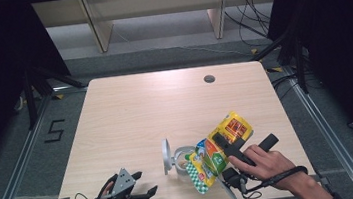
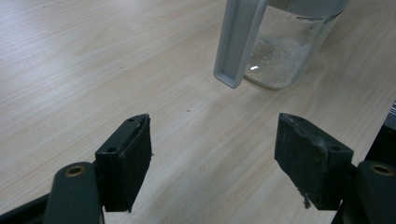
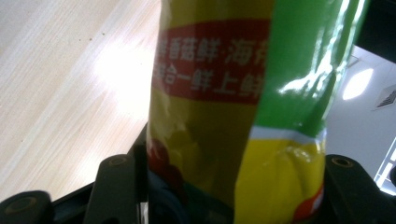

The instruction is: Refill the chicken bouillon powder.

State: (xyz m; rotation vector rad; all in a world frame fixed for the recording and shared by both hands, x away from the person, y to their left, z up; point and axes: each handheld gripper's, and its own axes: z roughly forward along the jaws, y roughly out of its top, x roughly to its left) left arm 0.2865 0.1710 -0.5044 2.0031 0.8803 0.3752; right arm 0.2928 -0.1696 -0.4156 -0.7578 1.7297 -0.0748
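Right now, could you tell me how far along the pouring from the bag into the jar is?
Done: the jar stands open, lid swung up, some granules inside. In hand: the right gripper clamps the bag, tipped toward the jar. Left: emptying it; the left gripper waits open.

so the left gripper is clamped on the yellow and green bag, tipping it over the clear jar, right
Not quite: the right gripper is clamped on the yellow and green bag over the clear jar, as the right gripper view shows. The left gripper is open.

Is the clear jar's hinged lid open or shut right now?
Open. The jar has its grey lid swung up on edge beside the mouth, while the snack bag tilts over it.
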